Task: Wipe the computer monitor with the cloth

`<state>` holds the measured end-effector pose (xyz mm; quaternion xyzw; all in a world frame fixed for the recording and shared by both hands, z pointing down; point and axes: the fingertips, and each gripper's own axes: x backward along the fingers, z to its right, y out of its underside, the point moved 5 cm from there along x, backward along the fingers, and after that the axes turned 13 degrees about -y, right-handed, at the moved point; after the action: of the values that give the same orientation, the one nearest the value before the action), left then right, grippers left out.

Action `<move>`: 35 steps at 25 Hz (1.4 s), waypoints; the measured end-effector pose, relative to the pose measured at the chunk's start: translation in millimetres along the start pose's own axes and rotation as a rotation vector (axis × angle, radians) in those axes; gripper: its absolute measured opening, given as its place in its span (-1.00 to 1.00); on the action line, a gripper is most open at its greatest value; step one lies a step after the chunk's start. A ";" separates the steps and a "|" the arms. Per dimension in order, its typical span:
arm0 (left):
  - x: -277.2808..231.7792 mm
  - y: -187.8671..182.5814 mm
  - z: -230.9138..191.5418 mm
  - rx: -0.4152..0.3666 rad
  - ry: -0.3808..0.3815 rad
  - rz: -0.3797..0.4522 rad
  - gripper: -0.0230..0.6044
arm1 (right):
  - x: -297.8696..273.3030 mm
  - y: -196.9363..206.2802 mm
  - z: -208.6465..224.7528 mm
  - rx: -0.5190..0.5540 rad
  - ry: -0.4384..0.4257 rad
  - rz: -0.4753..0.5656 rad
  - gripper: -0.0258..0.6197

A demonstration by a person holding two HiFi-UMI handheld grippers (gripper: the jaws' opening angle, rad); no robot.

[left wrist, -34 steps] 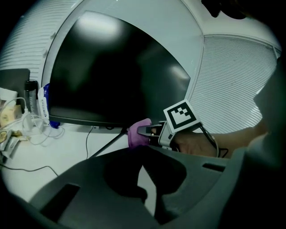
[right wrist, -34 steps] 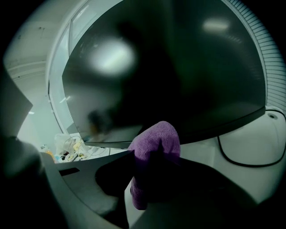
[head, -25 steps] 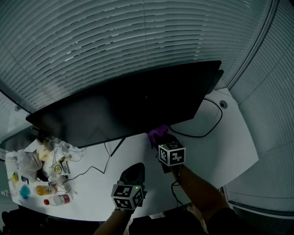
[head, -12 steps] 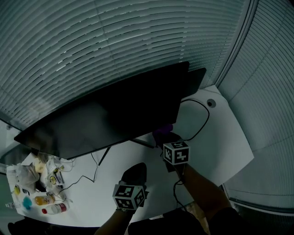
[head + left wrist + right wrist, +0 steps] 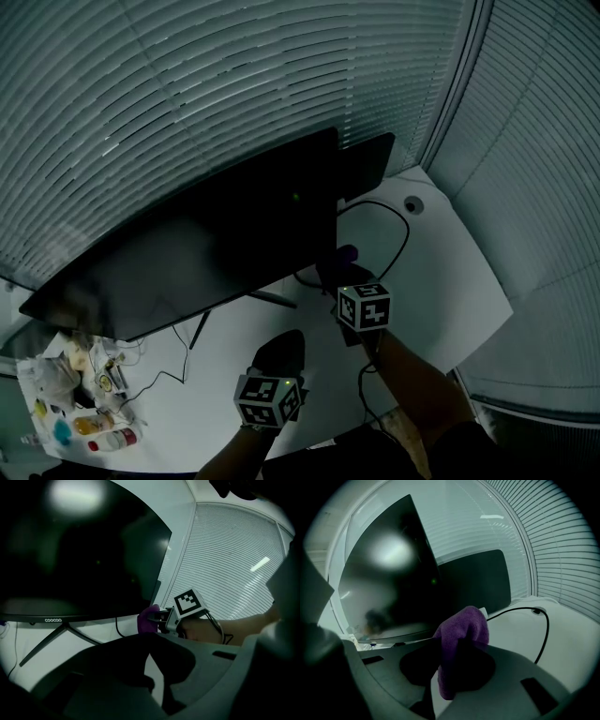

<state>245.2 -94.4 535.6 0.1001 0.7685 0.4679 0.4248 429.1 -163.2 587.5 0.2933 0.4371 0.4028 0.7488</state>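
**Legible Markings**

One marking can be read. On the lower bezel of the monitor (image 5: 84, 550), small light lettering (image 5: 56, 619) is shown in the left gripper view. It is read as "coocaa", though the print is faint. Labels on the bottles (image 5: 111, 439) are too small to be read.

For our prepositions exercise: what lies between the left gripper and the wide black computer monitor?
In the head view: white desk, crossed by a thin stand leg of the black monitor.
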 end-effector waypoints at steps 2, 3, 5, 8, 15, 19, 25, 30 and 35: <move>-3.0 0.7 4.3 -0.004 0.005 -0.003 -0.91 | 3.5 -0.5 5.8 -0.004 0.007 0.007 -0.68; -3.6 1.2 6.0 -0.005 0.008 -0.006 -0.91 | 5.8 -1.3 8.2 -0.006 0.011 0.011 -0.68; -3.0 0.7 8.3 -0.007 0.012 -0.008 -0.91 | 10.7 -4.9 11.0 -0.009 0.023 0.019 -0.68; -1.6 -0.4 11.8 -0.009 0.018 -0.008 -0.91 | 18.3 -10.7 15.6 -0.008 0.042 0.030 -0.68; -0.6 -2.7 18.3 -0.015 0.029 0.004 -0.91 | 29.4 -25.0 26.8 -0.010 0.082 0.075 -0.68; -0.7 -6.3 20.6 -0.019 0.030 0.014 -0.91 | 28.8 -38.7 26.5 0.004 0.083 0.102 -0.68; -4.4 -17.3 25.0 -0.037 0.031 0.035 -0.91 | 22.0 -49.7 17.5 0.045 0.038 0.100 -0.68; -1.9 -28.6 26.4 -0.045 0.033 0.054 -0.91 | 24.2 -60.8 6.5 0.072 0.002 0.108 -0.67; -2.5 -44.9 20.6 -0.053 0.030 0.066 -0.91 | 25.7 -80.6 -4.4 0.099 -0.028 0.121 -0.68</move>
<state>273.1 -107.2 496.8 0.1073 0.7585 0.5032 0.3999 460.7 -181.3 510.9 0.3614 0.4272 0.4210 0.7139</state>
